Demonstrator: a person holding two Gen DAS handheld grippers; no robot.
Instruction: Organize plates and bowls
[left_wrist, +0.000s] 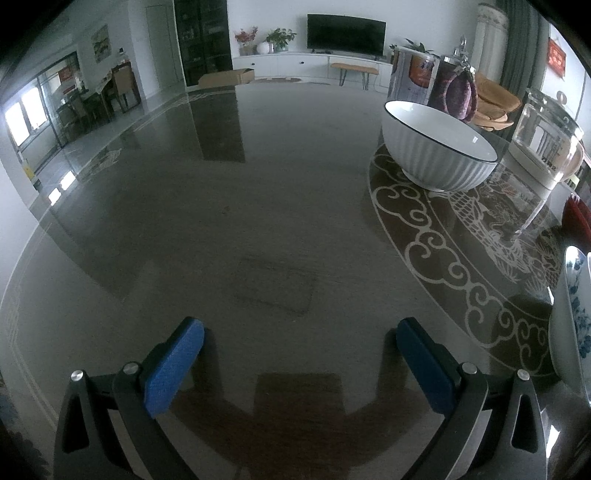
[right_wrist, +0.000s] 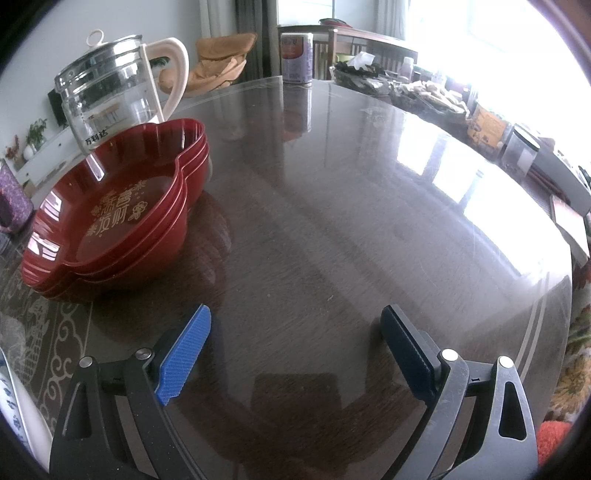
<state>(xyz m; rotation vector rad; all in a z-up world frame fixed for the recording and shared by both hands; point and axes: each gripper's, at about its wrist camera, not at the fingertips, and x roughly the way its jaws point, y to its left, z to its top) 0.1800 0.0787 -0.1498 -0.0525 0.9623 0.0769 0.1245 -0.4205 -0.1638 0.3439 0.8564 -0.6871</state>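
Both grippers hover spread wide and empty: left gripper (left_wrist: 300, 326), right gripper (right_wrist: 295, 317). Bare glass tabletop (left_wrist: 221, 206) runs ahead of each toward its curved edge. Right of the left gripper, a white ribbed bowl (left_wrist: 439, 155) stands upright. Left of the right gripper, stacked red plates (right_wrist: 118, 210) rest, long axis slanting toward the kettle (right_wrist: 110, 92) behind.

Cut off at the right edge: blue-patterned plate (left_wrist: 576, 317), red trays (left_wrist: 577, 218). Same plate clipped at the lower left (right_wrist: 11, 398). Kettle (right_wrist: 107, 96) base hidden behind red trays (right_wrist: 114, 218). Can (right_wrist: 296, 57) label unreadable.
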